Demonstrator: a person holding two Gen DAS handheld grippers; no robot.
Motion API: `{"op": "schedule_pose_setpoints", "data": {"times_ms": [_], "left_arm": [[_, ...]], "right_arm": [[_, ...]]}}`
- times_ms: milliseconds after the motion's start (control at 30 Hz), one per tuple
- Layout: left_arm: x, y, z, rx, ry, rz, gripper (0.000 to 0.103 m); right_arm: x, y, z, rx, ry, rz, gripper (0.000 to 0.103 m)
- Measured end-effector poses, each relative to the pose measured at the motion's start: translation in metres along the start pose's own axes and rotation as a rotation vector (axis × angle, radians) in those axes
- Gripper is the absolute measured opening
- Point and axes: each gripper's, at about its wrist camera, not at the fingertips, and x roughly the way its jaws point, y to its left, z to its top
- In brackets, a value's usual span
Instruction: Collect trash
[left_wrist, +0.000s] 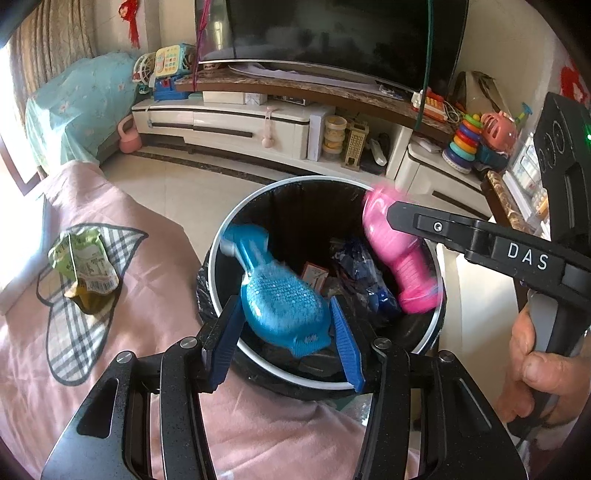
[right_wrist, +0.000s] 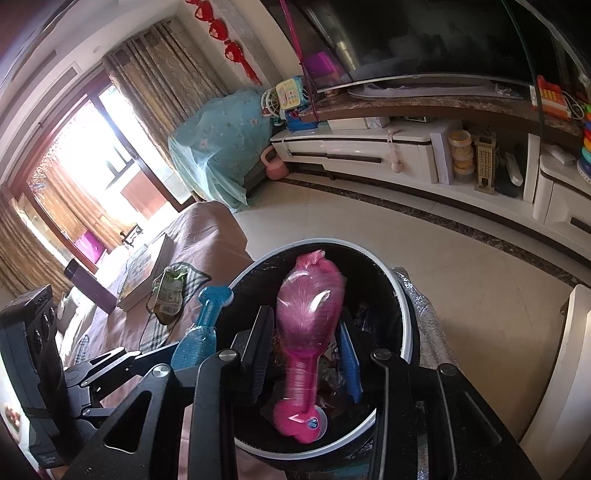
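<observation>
The only writing I can read is "DAS", in white letters on the black arm of my right claw (left_wrist: 391, 218); the print and barcode on the crumpled green snack wrapper (left_wrist: 83, 267) are too small to make out.

My left claw (left_wrist: 286, 325) is spread, its ribbed blue pads on either side of a blue plastic brush (left_wrist: 273, 295) with a dotted, nubbed face. The brush is blurred and I cannot tell whether the pads touch it. It hangs over the mouth of the trash bin (left_wrist: 236, 343), a round bin with a pale rim and a black liner bag, already holding blue plastic scraps and a small card.

My right claw (right_wrist: 306, 347) is also spread around a pink brush (right_wrist: 308, 325) sealed in glossy clear wrap, tilted over the same bin (right_wrist: 404, 317); it too is blurred.

The wrapper lies on a pink bedspread (left_wrist: 155, 295) with a plaid heart patch. Beyond are cream floor tiles, a white TV cabinet (left_wrist: 221, 125) with a marble-look top, a dark screen and scattered toys.
</observation>
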Motion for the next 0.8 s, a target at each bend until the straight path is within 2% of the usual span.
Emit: {"op": "schedule_pose_setpoints", "data": {"times_ms": [100, 233, 333, 400, 500, 700, 800], "left_arm": [[-0.006, 0.002, 0.000, -0.004, -0.010, 0.006, 0.059], [-0.019, 0.010, -0.010, -0.023, -0.033, 0.014, 0.065], [-0.035, 0.019, -0.023, -0.051, -0.061, 0.022, 0.070], [-0.046, 0.025, -0.032, -0.074, -0.079, 0.028, 0.073], [-0.067, 0.037, -0.053, -0.136, -0.108, 0.014, 0.075], [-0.105, 0.047, -0.101, -0.230, -0.167, 0.019, 0.080], [-0.122, 0.047, -0.123, -0.239, -0.202, 0.040, 0.081]], "right_arm": [[-0.001, -0.002, 0.002, 0.010, 0.004, 0.003, 0.040], [-0.009, -0.004, 0.000, 0.031, -0.014, 0.014, 0.047], [-0.018, 0.000, -0.005, 0.039, -0.029, 0.028, 0.059], [-0.026, 0.004, -0.012, 0.042, -0.045, 0.035, 0.073], [-0.043, 0.013, -0.025, 0.051, -0.084, 0.048, 0.086], [-0.076, 0.038, -0.063, 0.074, -0.140, 0.070, 0.093], [-0.086, 0.049, -0.083, 0.083, -0.153, 0.076, 0.097]]}}
